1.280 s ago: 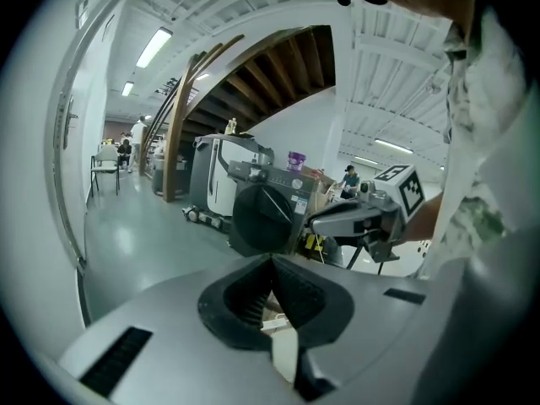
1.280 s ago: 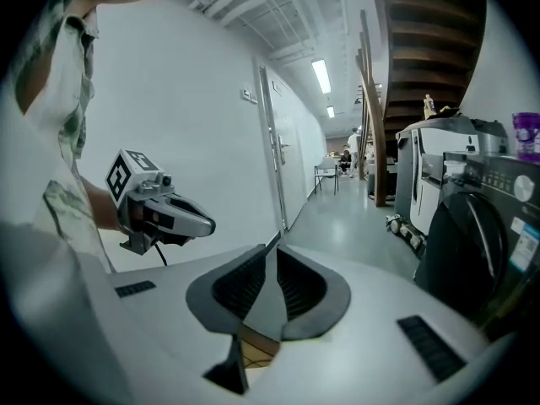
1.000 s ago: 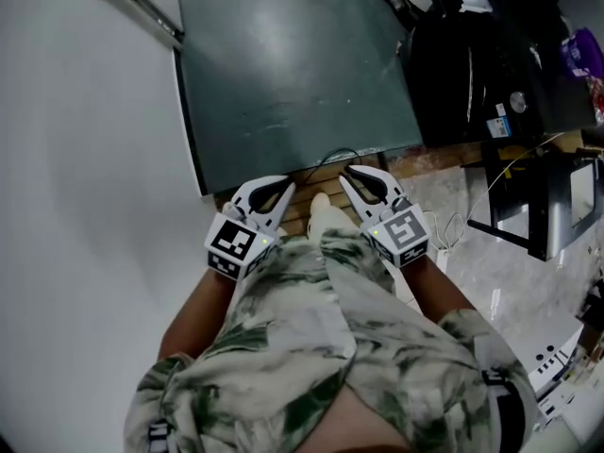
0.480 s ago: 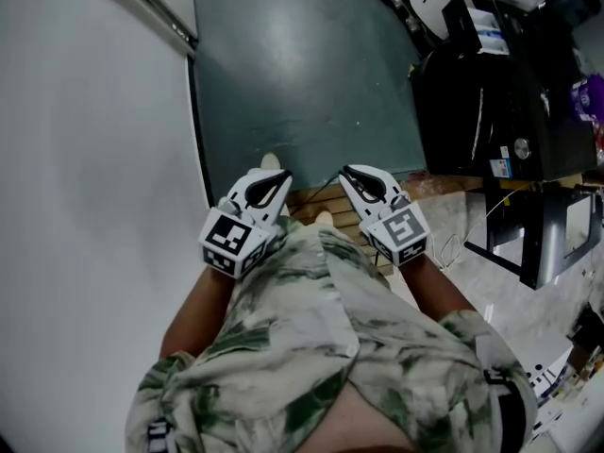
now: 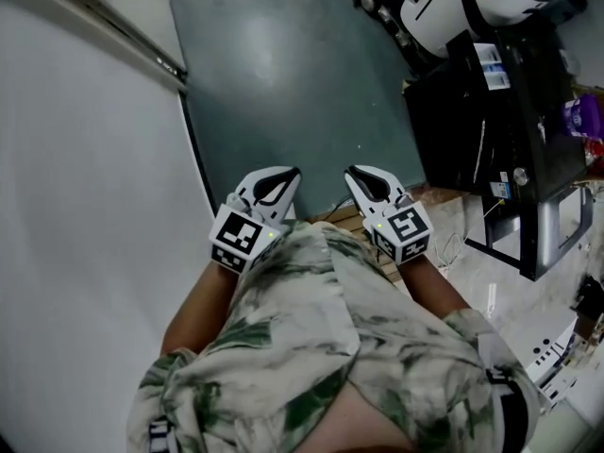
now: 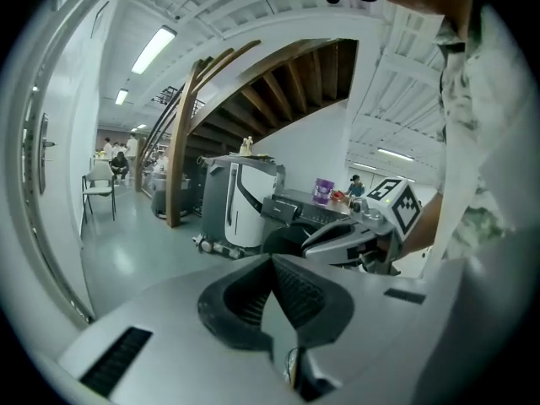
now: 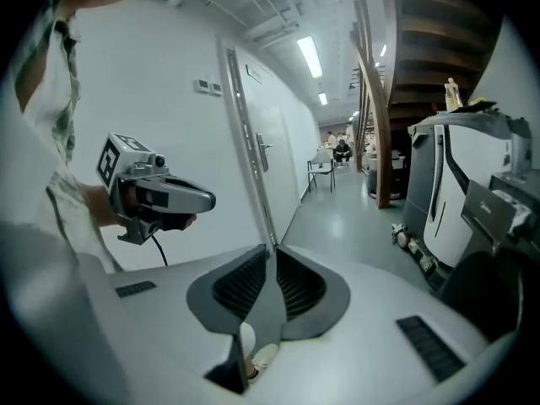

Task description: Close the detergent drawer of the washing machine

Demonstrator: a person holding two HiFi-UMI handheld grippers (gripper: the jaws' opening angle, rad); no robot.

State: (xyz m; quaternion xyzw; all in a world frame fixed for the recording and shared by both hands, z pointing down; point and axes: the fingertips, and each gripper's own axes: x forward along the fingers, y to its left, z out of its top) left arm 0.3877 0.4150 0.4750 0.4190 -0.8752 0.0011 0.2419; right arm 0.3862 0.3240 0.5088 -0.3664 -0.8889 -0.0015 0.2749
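Both grippers are held out in front of the person's patterned shirt, over grey-green floor. My left gripper [image 5: 291, 172] [image 6: 272, 260] has its jaw tips together with nothing between them. So does my right gripper [image 5: 351, 171] [image 7: 274, 250], a hand's width to its right. Each shows in the other's view: the right gripper's body [image 6: 359, 236] and the left gripper's body [image 7: 160, 197]. A black box-shaped appliance [image 5: 491, 111] [image 6: 291, 219] stands ahead to the right. No detergent drawer can be made out on it.
A white wall with a door [image 5: 85, 206] [image 7: 261, 159] runs along the left. A white wheeled machine [image 5: 453, 3] [image 6: 240, 201] stands beyond the black appliance. A wooden strip [image 5: 344, 217] lies under the grippers, a metal frame [image 5: 538, 239] at the right. A staircase [image 6: 253, 83] rises ahead.
Both grippers have travelled forward together, from above the wooden strip out over the grey-green floor. The black appliance and the white machine now sit nearer and lower in the head view.
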